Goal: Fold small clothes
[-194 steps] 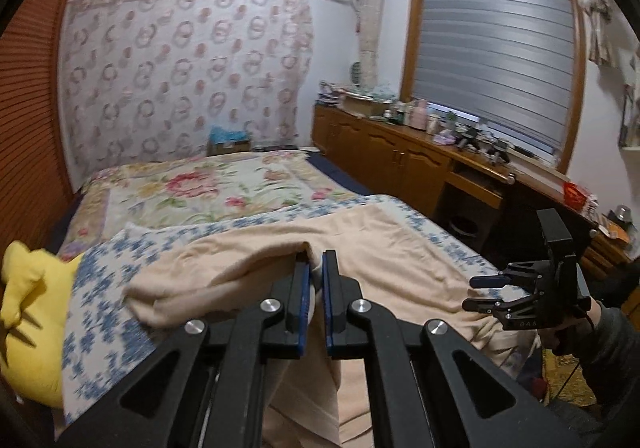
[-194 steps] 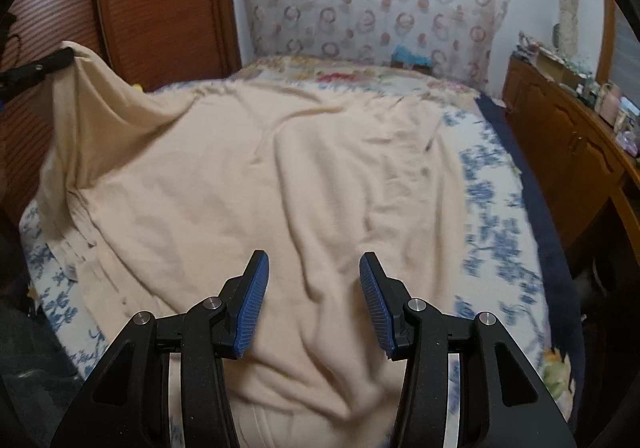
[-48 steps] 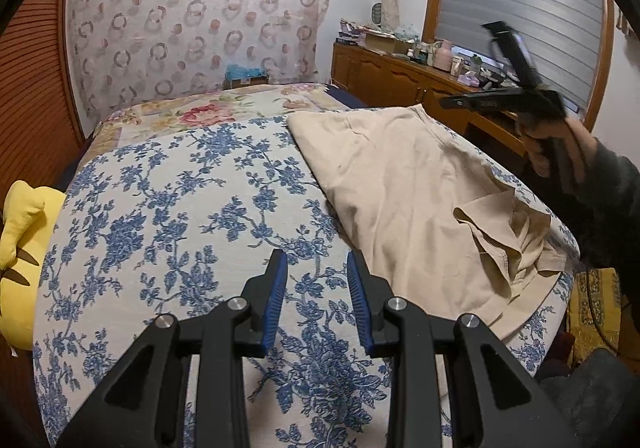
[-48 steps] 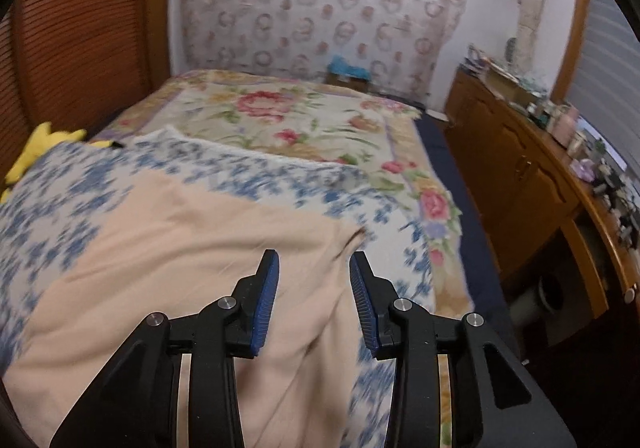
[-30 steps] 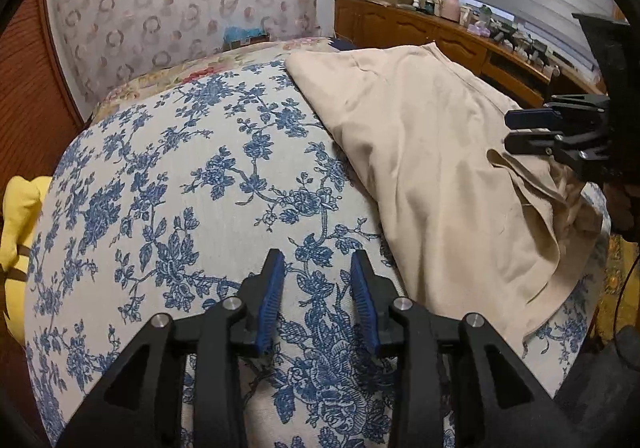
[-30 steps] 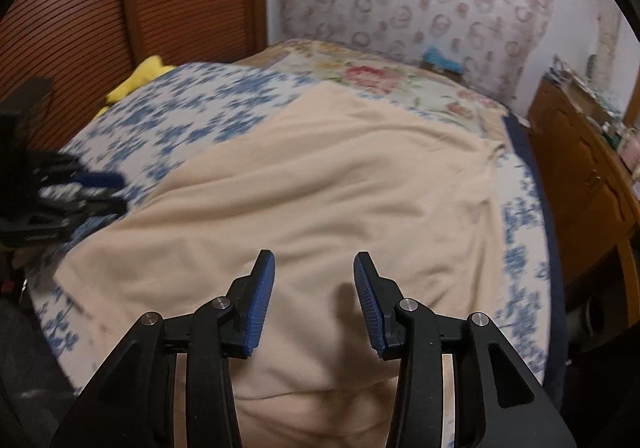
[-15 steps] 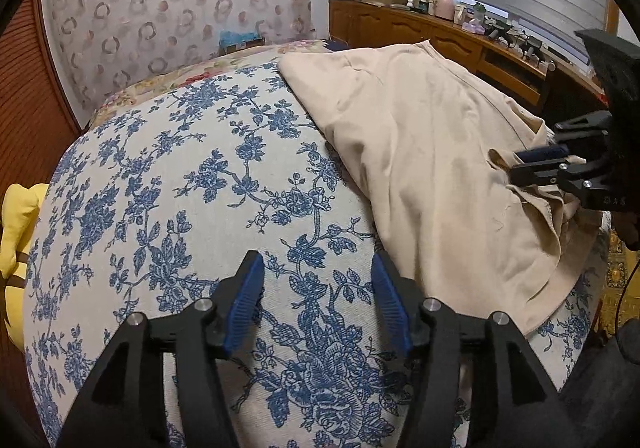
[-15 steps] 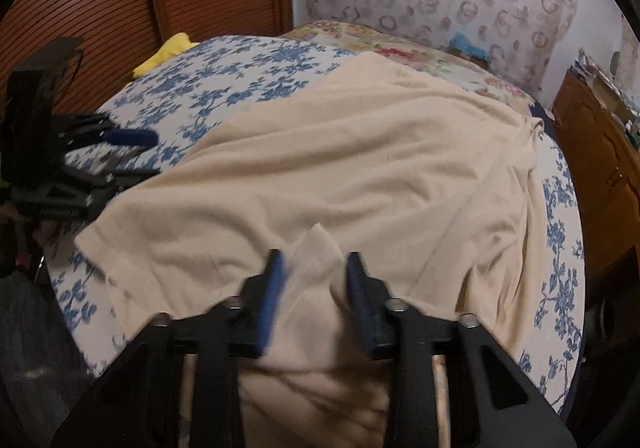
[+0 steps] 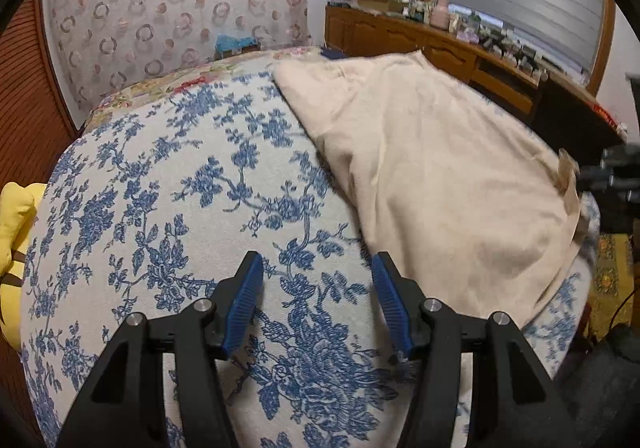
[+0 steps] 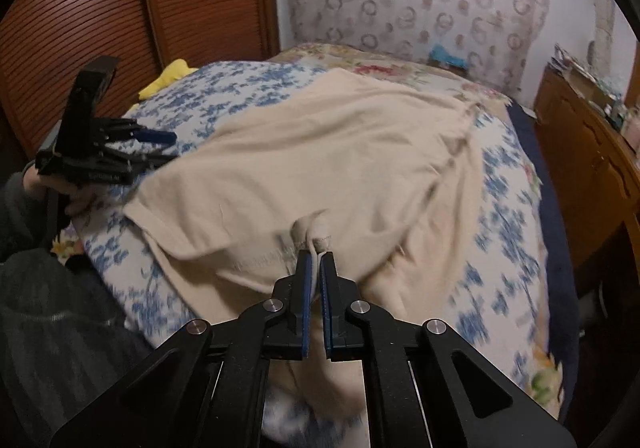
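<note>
Containers do not figure here; the work surface is a bed covered with a white bedspread printed with blue flowers (image 9: 208, 183), and on it lies the one task item, a beige knit garment (image 10: 332, 167), spread flat over the right-hand half of the bed as your left wrist camera sees it.

Your right gripper (image 10: 315, 268) has its blue-padded jaws pressed together on a small bunched fold at the near edge of the beige garment. The fold stands up as a puckered nub just past the fingertips, and the cloth around it is drawn into shallow creases leading toward the grip. In the left wrist view this gripper appears only as a dark, blurred shape at the far right edge, touching the lifted hem.

Your left gripper (image 9: 316, 288) stands roughly half spread, with nothing between its ribbed blue pads. It hovers over bare bedspread; whether the fingertips touch the fabric cannot be told. The garment's nearest edge lies just beside its right finger, apart from it. In the right wrist view the same gripper (image 10: 160, 145) sits at the left, held by a hand in a dark sleeve (image 10: 24, 203), its tips close to the garment's left corner.

A yellow plush toy (image 9: 14, 224) lies at the bed's left side, well apart from both grippers.
</note>
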`<action>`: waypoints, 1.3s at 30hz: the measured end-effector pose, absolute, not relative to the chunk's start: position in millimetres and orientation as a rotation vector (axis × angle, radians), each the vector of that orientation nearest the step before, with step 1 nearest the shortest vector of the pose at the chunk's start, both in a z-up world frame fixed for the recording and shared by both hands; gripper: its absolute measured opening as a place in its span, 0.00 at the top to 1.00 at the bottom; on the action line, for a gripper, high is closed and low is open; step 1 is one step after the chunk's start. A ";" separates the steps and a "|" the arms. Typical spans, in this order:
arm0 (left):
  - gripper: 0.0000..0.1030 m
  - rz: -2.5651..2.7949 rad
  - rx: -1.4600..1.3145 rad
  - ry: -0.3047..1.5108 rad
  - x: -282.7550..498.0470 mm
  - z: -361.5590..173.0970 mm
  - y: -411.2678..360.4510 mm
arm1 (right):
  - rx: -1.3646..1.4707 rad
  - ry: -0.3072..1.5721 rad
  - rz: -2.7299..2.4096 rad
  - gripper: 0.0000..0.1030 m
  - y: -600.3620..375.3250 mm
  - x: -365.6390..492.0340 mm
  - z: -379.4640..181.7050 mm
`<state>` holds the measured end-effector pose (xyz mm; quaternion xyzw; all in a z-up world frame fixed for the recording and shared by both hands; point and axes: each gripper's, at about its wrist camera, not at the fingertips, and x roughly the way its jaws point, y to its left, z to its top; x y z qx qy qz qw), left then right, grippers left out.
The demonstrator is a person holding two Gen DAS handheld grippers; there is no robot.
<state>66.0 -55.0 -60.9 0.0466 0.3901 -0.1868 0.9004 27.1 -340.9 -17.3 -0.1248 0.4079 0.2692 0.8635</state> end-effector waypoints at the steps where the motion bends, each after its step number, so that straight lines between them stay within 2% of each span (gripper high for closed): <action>1: 0.45 -0.394 0.086 0.797 63.8 -57.3 -54.8 | -0.270 0.868 0.556 0.98 -344.4 23.8 -17.4; 7: 0.45 -0.438 0.057 0.755 53.6 -41.3 -60.3 | -0.276 0.874 0.497 0.97 -357.7 14.5 -8.0; 10: 0.45 -0.445 0.053 0.755 51.9 -41.2 -62.9 | -0.252 0.834 0.471 0.86 -360.6 14.4 3.2; 13: 0.45 -0.454 0.048 0.756 51.0 -43.1 -65.7 | -0.219 0.806 0.428 0.69 -361.1 22.7 6.7; 21: 0.46 -0.472 0.046 0.774 45.8 -51.4 -72.0 | -0.145 0.859 0.420 0.68 -350.1 53.7 -18.9; 24: 0.46 -0.484 0.045 0.789 44.9 -55.3 -75.5 | -0.191 0.883 0.420 0.68 -342.4 53.8 -30.2; 25: 0.46 -0.488 0.043 0.796 44.8 -56.8 -76.3 | -0.207 0.882 0.421 0.78 -340.7 52.3 -32.2; 26: 0.46 -0.491 0.042 0.800 44.9 -57.5 -76.8 | -0.218 0.874 0.424 0.94 -340.7 51.0 -32.3; 32: 0.46 -0.506 0.028 0.816 42.0 -56.7 -76.8 | -0.217 0.784 0.393 0.98 -354.4 31.4 -5.5; 37: 0.47 -0.535 0.021 0.831 37.2 -58.7 -81.3 | -0.245 0.842 0.341 1.00 -365.6 22.1 -4.6; 39: 0.50 -0.551 0.020 0.839 35.7 -60.3 -84.3 | -0.227 0.873 0.339 1.00 -369.8 21.4 -14.1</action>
